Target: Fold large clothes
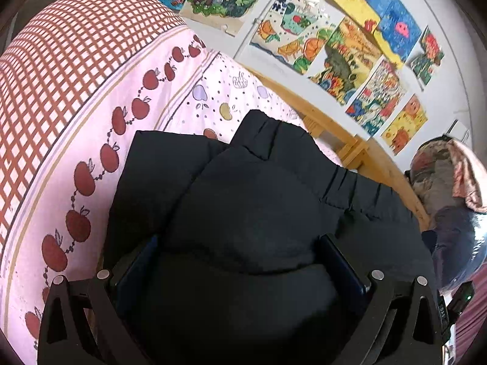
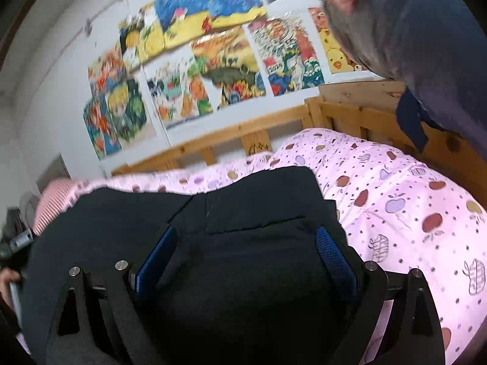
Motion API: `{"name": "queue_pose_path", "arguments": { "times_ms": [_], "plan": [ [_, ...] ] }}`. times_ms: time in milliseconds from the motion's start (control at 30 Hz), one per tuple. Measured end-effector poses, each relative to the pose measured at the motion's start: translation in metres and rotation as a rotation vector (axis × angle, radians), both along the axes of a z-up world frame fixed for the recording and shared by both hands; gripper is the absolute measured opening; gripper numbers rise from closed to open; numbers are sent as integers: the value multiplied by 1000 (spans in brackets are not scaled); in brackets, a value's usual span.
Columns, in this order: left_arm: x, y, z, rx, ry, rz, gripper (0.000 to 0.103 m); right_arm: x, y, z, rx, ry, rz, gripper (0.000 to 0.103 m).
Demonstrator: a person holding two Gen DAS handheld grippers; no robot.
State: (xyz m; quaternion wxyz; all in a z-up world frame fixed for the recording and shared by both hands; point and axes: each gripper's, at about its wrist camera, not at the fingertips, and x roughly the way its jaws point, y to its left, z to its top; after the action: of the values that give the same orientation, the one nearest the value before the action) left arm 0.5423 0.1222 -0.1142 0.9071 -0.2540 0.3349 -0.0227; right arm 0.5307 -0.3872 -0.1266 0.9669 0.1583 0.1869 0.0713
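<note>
- Here the black padded garment (image 1: pixel 255 200) lies spread on a pink apple-print bedcover (image 1: pixel 91 140), and both tools sit right over it.
- The left gripper (image 1: pixel 240 261) has its two blue-padded fingers (image 1: pixel 341 261) wide apart, one on each side of a puffy bulge of the dark fabric; the cloth fills the gap between them, yet whether the pads press it I cannot tell.
- Beyond that bulge, the garment's folded layers run away from the tool toward a wooden bed rail (image 1: pixel 334 130); a gathered seam shows to the right.
- The right gripper (image 2: pixel 246 252) likewise stands spread, its blue mesh pads (image 2: pixel 331 252) flanking the black cloth, which passes under and between them; no pinch is visible.
- In the right wrist view the garment's far edge ends just short of the rail, with bare pink cover to the right of the tool.
- A red-checked pillow (image 1: pixel 61 45) sits to the left of the garment.
- Bright drawings (image 2: pixel 213 60) cover the white wall behind the bed.
- A person's grey sleeve (image 2: pixel 411 24) hangs at upper right.
</note>
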Motion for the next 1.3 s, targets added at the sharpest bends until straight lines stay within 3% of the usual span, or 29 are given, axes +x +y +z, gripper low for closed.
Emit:
{"name": "queue_pose_path", "arguments": {
  "times_ms": [333, 567, 733, 1033, 1300],
  "plan": [
    [-28, 20, 12, -81, -23, 23, 103, -14, -27, -10, 144, 22, -40, 90],
    [-48, 35, 16, 22, 71, 22, 103, -30, -45, -31, 202, 122, -28, 90],
    [-53, 46, 12, 46, 122, -61, 103, -36, -31, -39, 110, 189, 43, 91],
    [-49, 57, 1, -5, 136, -285, 103, -21, -33, -46, 143, 299, 147, 101],
    [-42, 56, -9, -75, 137, -375, 103, 19, -15, -48, 119, 440, 328, 102]
  ]
}}
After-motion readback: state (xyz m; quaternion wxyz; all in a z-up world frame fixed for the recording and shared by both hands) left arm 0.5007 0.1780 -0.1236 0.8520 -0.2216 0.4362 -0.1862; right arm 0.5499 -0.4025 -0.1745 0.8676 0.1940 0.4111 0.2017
